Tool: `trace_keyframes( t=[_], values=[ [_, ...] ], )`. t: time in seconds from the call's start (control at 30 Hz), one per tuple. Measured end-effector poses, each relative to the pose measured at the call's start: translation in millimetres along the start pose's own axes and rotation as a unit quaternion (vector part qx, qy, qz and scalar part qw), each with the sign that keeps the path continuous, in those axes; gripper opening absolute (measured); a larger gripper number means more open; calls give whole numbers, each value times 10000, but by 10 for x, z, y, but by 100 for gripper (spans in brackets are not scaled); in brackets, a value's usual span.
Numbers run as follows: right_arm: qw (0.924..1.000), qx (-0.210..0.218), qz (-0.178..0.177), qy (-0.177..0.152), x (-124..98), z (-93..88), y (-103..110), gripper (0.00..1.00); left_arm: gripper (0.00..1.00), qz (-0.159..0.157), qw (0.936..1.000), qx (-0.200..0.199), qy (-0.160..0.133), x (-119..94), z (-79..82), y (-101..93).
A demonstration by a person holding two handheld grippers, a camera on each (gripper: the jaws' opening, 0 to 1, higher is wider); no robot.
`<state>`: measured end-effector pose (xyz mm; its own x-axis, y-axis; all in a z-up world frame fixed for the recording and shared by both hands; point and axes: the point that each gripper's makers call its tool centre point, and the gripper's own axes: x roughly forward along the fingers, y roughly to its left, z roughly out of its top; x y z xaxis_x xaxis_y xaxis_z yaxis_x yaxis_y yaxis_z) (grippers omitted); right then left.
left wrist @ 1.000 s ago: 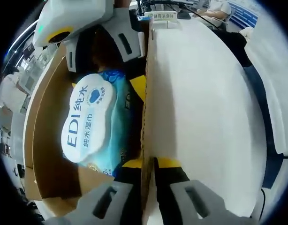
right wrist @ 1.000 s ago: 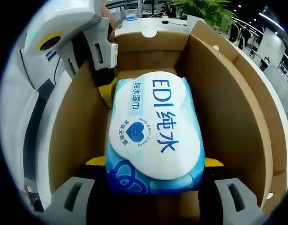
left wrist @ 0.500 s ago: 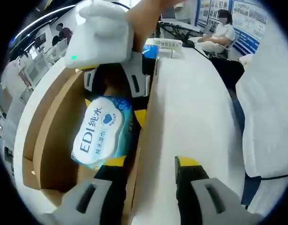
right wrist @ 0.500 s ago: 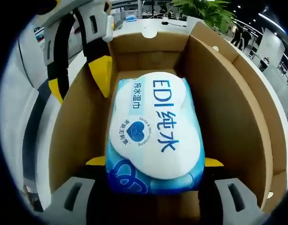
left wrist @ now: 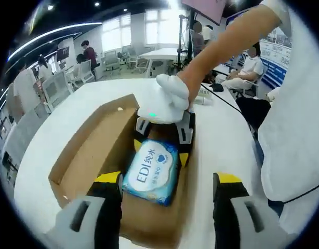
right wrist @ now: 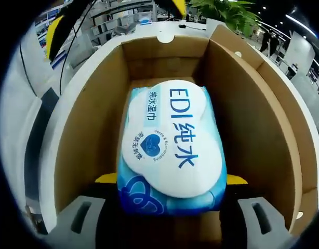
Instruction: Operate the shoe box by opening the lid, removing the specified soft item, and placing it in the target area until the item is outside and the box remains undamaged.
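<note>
An open cardboard shoe box (left wrist: 92, 155) lies on a white table. Inside it lies a blue and white pack of wet wipes (left wrist: 151, 171) printed "EDI". In the left gripper view, my left gripper (left wrist: 168, 179) hovers above the box's near end, jaws wide open and empty. A gloved hand holds my right gripper (left wrist: 160, 151) at the far end, one finger on each side of the pack. In the right gripper view, the wipes pack (right wrist: 172, 150) sits between the box walls (right wrist: 248, 119). My right gripper (right wrist: 171, 179) presses its yellow pads (right wrist: 105, 178) against the pack's sides.
The white table (left wrist: 222, 150) spreads around the box, with a dark cable (left wrist: 227, 98) at its far right. The person's arm (left wrist: 227, 46) reaches over it. Desks, chairs and people stand behind. A potted plant (right wrist: 227, 10) is beyond the box.
My left gripper let go of the box's side wall, opened wide and rose up and back. The right gripper and the pack have not moved.
</note>
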<state>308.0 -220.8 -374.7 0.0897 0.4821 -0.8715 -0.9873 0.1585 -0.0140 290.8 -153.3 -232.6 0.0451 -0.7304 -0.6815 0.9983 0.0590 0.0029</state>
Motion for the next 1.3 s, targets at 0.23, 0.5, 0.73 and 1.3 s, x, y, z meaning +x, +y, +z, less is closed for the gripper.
trace_keyframes(
  t=[0.23, 0.5, 0.73, 1.3],
  values=[
    [10000, 10, 2, -9, 3, 8, 5, 76, 81, -89, 9991, 401, 75, 49, 21, 191],
    [10000, 15, 11, -38, 19, 4, 14, 76, 91, -138, 9979, 551, 325, 138, -184, 266],
    [10000, 19, 12, -32, 31, 15, 20, 76, 94, -290, 9956, 662, 595, 254, -369, 231],
    [10000, 32, 30, -60, 37, 15, 29, 76, 89, -553, 9889, 1176, 720, 606, -389, 203]
  ],
)
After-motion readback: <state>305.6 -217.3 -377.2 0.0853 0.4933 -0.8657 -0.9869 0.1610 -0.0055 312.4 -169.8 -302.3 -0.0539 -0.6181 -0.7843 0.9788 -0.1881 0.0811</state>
